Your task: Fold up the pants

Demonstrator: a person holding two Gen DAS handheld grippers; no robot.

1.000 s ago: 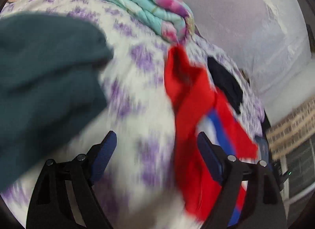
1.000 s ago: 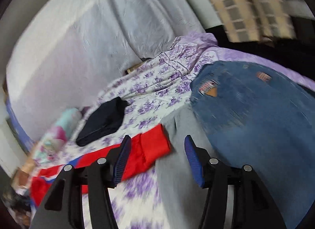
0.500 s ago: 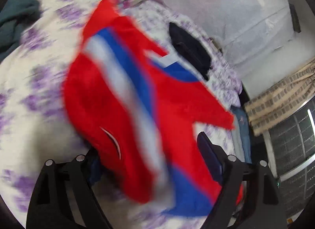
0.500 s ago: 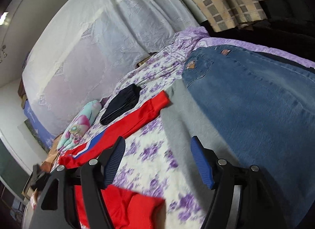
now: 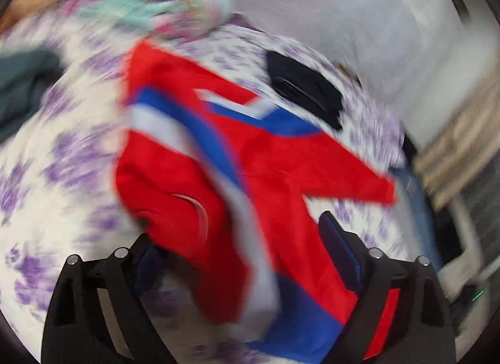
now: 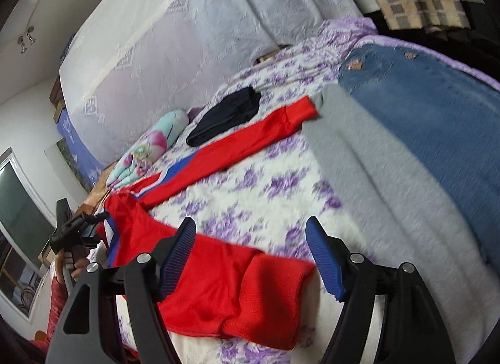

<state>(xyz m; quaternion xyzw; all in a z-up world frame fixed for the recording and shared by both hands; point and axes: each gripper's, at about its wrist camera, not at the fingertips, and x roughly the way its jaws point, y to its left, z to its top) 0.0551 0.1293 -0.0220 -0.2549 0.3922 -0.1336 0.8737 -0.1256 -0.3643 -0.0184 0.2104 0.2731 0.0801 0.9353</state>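
Note:
Red track pants (image 6: 237, 148) with blue and white stripes lie spread on a bed with a purple-flowered sheet (image 6: 250, 195). One leg stretches to the far side; the other leg's cuff (image 6: 250, 295) lies under my right gripper (image 6: 250, 257), which is open just above it. In the left wrist view the pants' waist end (image 5: 218, 195) fills the frame, blurred. My left gripper (image 5: 237, 257) is open, its jaws wide on either side of the red cloth. It also shows in the right wrist view (image 6: 78, 232) at the waist end.
Blue jeans (image 6: 437, 113) and a grey garment (image 6: 375, 176) lie at the right of the bed. A folded black garment (image 6: 225, 120) and a folded pastel blanket (image 6: 147, 148) lie at the far side by a white net curtain (image 6: 187, 35). A dark green garment (image 5: 22, 88) lies at left.
The left gripper swung from the green garment over to the pants' waist end. The right gripper pulled back from the jeans to above the near red leg cuff.

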